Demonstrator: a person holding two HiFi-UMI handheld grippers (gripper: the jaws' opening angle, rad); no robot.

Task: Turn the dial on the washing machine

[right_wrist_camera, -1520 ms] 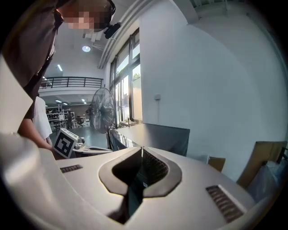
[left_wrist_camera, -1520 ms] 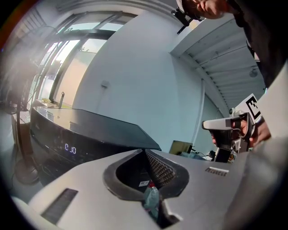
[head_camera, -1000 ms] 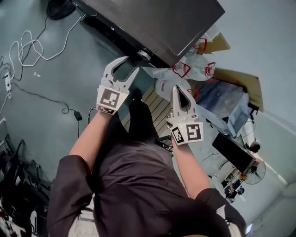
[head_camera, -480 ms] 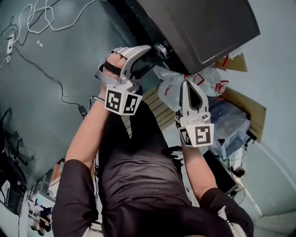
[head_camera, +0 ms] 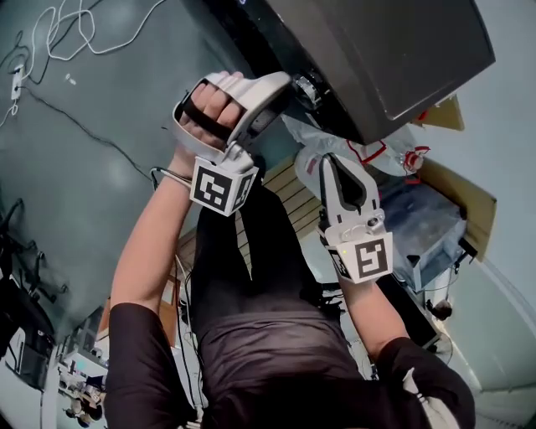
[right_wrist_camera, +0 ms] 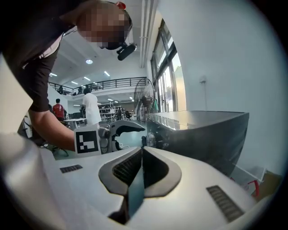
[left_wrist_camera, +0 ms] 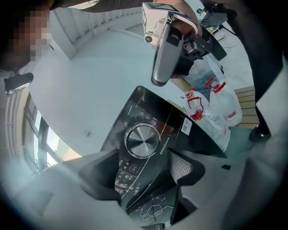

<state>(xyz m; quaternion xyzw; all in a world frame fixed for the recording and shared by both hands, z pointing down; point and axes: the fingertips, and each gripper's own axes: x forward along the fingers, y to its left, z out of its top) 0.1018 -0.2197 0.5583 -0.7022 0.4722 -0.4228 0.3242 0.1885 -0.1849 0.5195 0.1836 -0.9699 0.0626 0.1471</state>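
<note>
The washing machine (head_camera: 394, 50) is a dark grey box at the top right of the head view. Its round silver dial (left_wrist_camera: 142, 140) sits on a black control panel (left_wrist_camera: 135, 173) with small printed symbols. My left gripper (head_camera: 276, 100) is rolled on its side just short of the dial (head_camera: 308, 86). Its jaws have just been opening and stand wide apart, with the dial ahead between them and untouched. My right gripper (head_camera: 325, 161) hangs lower and to the right of the dial, shut on nothing; its jaws meet in the right gripper view (right_wrist_camera: 141, 152).
White plastic bags with red handles (left_wrist_camera: 211, 108) lie beside the machine, over a slatted wooden pallet (head_camera: 285, 180). Cables (head_camera: 67, 25) trail across the grey floor at the left. Cardboard (head_camera: 452, 188) and a blue bag (head_camera: 419, 226) sit at the right. People stand far off (right_wrist_camera: 90, 108).
My left gripper has rolled onto its side and its jaws have spread wider, close by the dial. The right gripper has stayed shut and sits lower in the picture.
</note>
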